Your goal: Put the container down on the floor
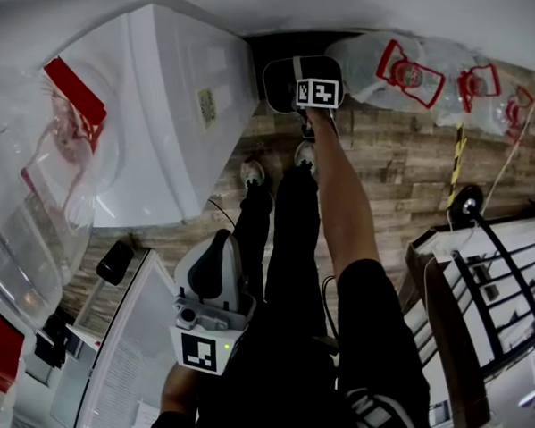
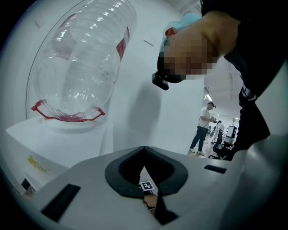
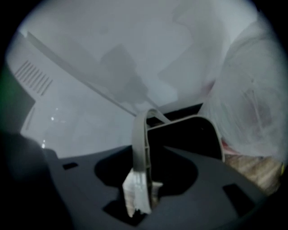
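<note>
No legible wording anywhere. A small yellowish label (image 1: 206,105) on the white cabinet (image 1: 170,142), at eleven o'clock in the head view, carries print too fine to read; the red label (image 1: 75,92) on the clear bottle (image 1: 33,185) at ten o'clock is equally unreadable.

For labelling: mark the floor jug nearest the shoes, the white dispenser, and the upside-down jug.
Floor jug (image 1: 364,59): head view, clear side wall.
White dispenser (image 1: 159,111): head view, white casing.
Upside-down jug (image 2: 83,67): left gripper view, ribbed clear body.
</note>
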Demonstrator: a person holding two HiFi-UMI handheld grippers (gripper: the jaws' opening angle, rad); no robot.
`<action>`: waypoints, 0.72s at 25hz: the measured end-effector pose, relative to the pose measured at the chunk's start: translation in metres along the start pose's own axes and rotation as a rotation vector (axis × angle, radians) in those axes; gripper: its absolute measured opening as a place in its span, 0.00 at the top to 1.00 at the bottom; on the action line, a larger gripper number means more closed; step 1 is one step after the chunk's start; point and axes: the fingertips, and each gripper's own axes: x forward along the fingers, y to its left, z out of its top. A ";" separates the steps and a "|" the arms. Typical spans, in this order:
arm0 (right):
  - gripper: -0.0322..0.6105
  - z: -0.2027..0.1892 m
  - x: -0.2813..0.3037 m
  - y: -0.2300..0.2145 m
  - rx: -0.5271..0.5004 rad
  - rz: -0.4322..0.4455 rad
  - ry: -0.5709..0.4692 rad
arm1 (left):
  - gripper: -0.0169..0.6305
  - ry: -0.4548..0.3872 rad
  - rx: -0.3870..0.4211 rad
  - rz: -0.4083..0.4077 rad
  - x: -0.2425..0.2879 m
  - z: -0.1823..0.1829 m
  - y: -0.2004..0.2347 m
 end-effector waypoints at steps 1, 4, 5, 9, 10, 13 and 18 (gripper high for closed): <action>0.66 0.000 -0.002 -0.001 0.000 -0.006 -0.002 | 0.93 -0.001 -0.001 -0.001 -0.001 -0.001 0.000; 0.66 0.000 -0.010 -0.004 -0.004 -0.033 -0.018 | 0.93 -0.007 -0.004 -0.005 -0.005 -0.001 0.000; 0.65 0.000 -0.015 -0.005 -0.005 -0.045 -0.023 | 0.93 -0.011 -0.006 -0.005 -0.006 0.000 0.000; 0.65 -0.012 -0.041 -0.001 -0.009 -0.076 -0.027 | 0.93 -0.036 -0.013 -0.011 -0.015 0.012 -0.001; 0.65 -0.015 -0.049 0.000 -0.008 -0.079 -0.028 | 0.93 -0.041 -0.018 -0.016 -0.017 0.015 -0.001; 0.65 -0.017 -0.079 0.008 -0.004 -0.087 -0.048 | 0.93 -0.066 -0.027 -0.027 -0.020 0.027 -0.001; 0.81 -0.033 -0.166 0.056 -0.006 -0.067 -0.110 | 0.93 -0.062 -0.015 -0.043 -0.040 0.059 -0.006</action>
